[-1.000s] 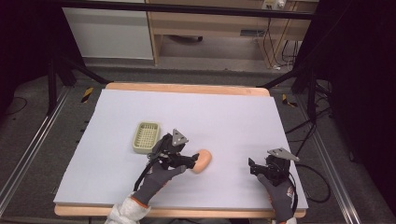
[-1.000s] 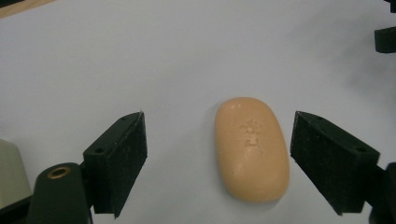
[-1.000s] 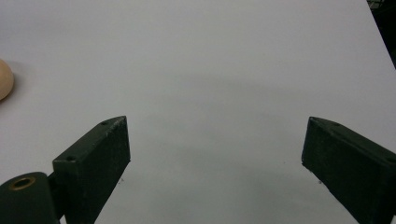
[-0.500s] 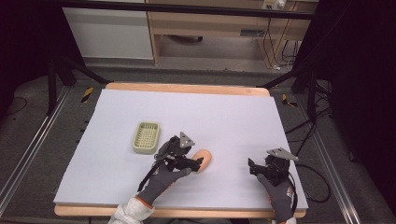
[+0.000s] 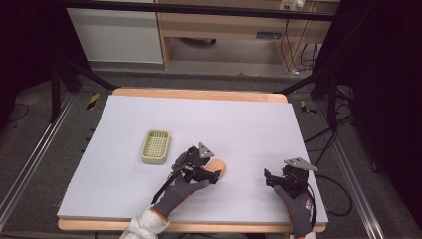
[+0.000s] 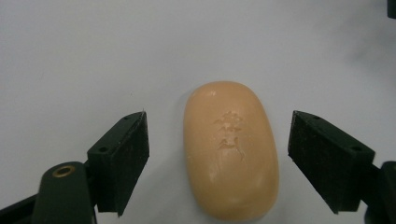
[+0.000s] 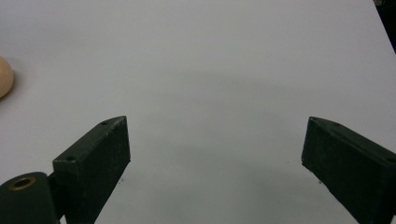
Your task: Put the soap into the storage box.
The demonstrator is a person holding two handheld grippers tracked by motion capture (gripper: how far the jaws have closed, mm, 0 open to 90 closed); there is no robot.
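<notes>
Lying flat on the pale grey desk (image 5: 239, 119), an oval peach-orange bar of soap (image 6: 229, 148) with a stamped mark sits near the middle of the near edge. Left tool (image 6: 217, 158): jaws apart and just been closing, one on each side of the soap, neither pad touching it. Right tool (image 7: 215, 163): jaws wide apart over bare desk, well right of the soap. Small pale green slotted plastic tray (image 5: 156, 146): left of the soap, slightly farther back.
</notes>
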